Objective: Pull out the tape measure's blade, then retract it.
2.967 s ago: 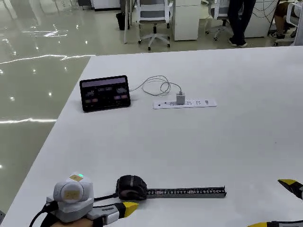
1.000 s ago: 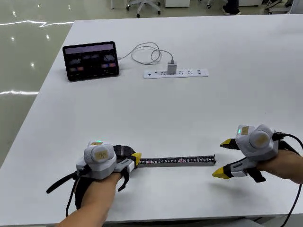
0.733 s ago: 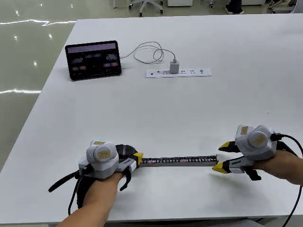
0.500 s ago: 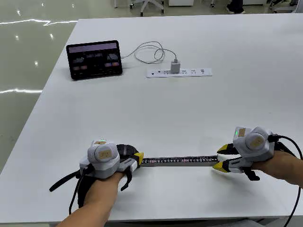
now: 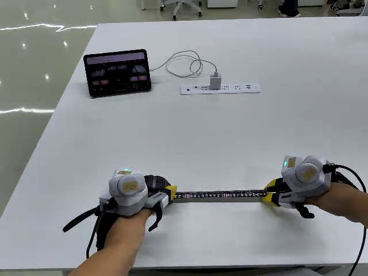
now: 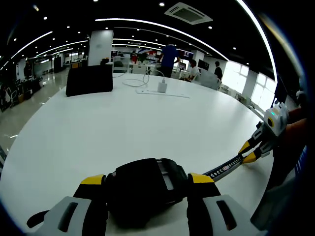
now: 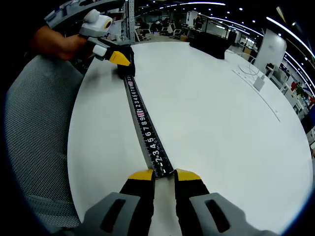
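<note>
My left gripper (image 5: 165,192) is clamped across the black tape measure case (image 5: 155,185), which sits on the table (image 5: 241,138) near its front edge. The blade (image 5: 221,195) lies flat, running from the case to my right gripper (image 5: 268,192), its long axis on the line joining the two grippers. The right gripper is narrowed to the blade's width and pinches its free end. I judge the coming move runs along that axis. The right gripper view shows the end seated between the jaws. The left gripper view shows both jaws touching the case's sides.
</note>
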